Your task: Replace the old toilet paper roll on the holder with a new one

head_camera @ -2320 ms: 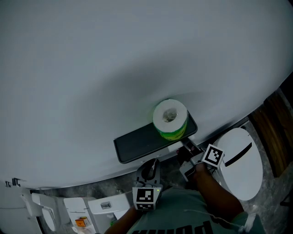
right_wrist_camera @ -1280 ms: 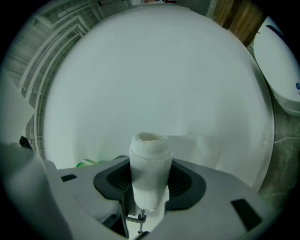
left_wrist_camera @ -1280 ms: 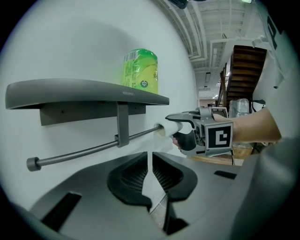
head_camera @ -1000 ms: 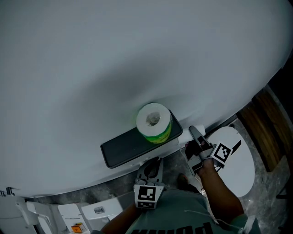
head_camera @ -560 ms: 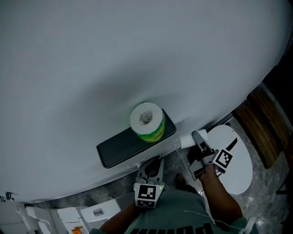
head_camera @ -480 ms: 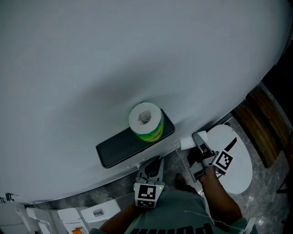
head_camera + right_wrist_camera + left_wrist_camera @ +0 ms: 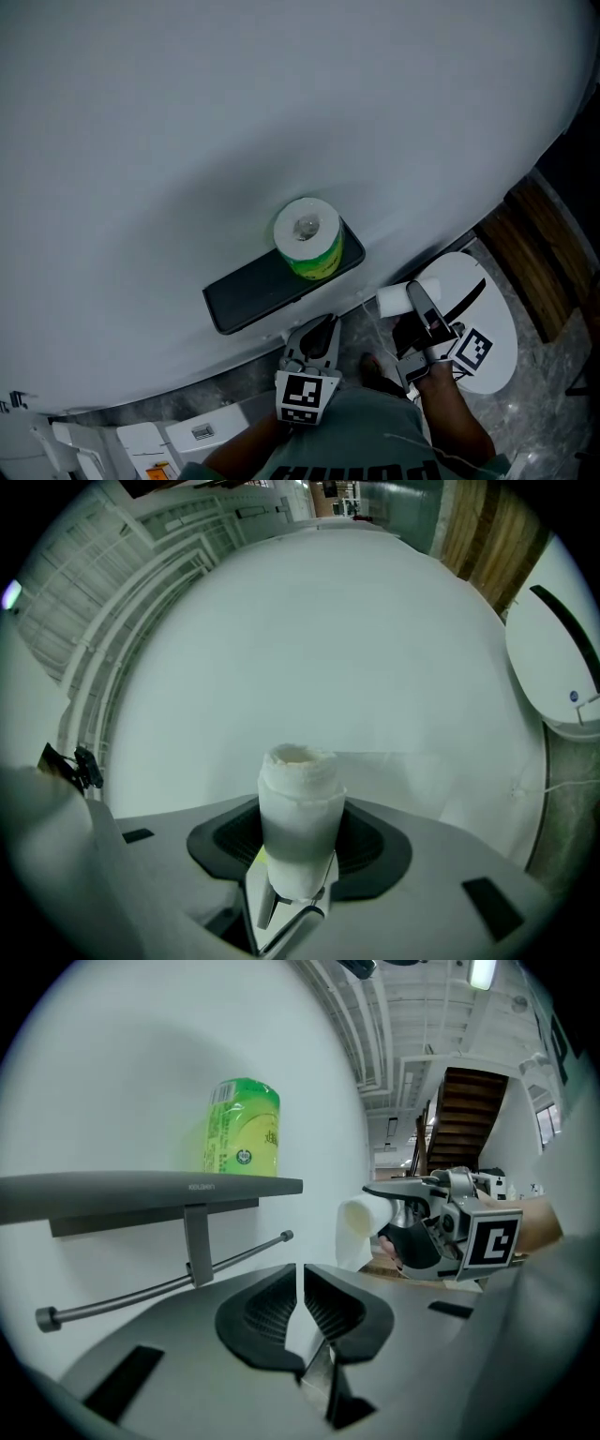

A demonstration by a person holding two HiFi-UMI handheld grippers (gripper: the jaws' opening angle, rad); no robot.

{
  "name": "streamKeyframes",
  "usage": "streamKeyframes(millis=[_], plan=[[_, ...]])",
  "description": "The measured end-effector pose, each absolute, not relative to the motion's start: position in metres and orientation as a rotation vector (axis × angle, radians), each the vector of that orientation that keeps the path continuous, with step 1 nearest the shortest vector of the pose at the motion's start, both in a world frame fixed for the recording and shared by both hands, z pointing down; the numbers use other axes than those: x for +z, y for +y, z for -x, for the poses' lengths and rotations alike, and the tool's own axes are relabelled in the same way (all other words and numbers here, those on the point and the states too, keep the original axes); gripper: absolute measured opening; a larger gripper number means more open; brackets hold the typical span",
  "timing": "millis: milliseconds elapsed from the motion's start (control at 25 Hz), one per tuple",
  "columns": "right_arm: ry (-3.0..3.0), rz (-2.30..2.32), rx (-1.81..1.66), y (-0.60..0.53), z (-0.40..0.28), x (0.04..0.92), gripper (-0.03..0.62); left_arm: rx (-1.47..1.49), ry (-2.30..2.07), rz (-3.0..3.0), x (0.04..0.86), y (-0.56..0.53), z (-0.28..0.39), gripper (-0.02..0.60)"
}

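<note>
- The right gripper (image 7: 415, 296) is clamped on the old roll (image 7: 394, 301). This is a thin, nearly spent white tube, and it stands on end between the pads in the right gripper view.
- Change: 2.3 s ago this gripper was tucked close under the right end of the shelf (image 7: 251, 292). It has since drawn away to the right, toward the toilet lid (image 7: 495, 314), taking the old roll with it.
- The old roll is now clear of the holder and touches nothing but the pads.
- The left gripper view shows the holder's bar (image 7: 246, 1250) bare along its visible length, with its free end open to the right.
- The new roll (image 7: 307, 239), in a green wrapper, stands upright on the right end of the shelf against the wall (image 7: 281, 112). Its place on the shelf is the same as in the earlier pictures.
- The left gripper (image 7: 319, 328) sits below the shelf edge with its jaws drawn together to a sliver and nothing between them. It has barely shifted.
- Judgement: the removal half looks done.
- What remains is to put the old roll down somewhere, lift the new one off the shelf, and thread it onto the bar from the free end.
- Risk: the wrapper may need to come off first, though I cannot tell from these views.
</note>
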State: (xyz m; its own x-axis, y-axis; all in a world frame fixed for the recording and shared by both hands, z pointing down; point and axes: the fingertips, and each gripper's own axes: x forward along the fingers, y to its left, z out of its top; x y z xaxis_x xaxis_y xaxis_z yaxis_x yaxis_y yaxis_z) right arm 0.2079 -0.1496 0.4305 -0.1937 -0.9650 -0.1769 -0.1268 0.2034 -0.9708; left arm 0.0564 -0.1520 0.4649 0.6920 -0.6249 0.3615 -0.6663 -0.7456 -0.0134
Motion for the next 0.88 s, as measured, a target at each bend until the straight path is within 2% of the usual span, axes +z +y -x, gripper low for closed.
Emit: streamKeyframes(millis=[280, 880], plan=[[1.617, 1.036, -1.071, -0.140, -0.178, 0.390, 0.202, 0.531, -1.083, -2.770, 0.443, -0.140, -0.040, 0.009], [1.914, 0.893, -1.018, -0.151, -0.086, 0.317, 0.202, 0.400, -1.315, -2.660, 0.392, -0.137, 0.035, 0.008]])
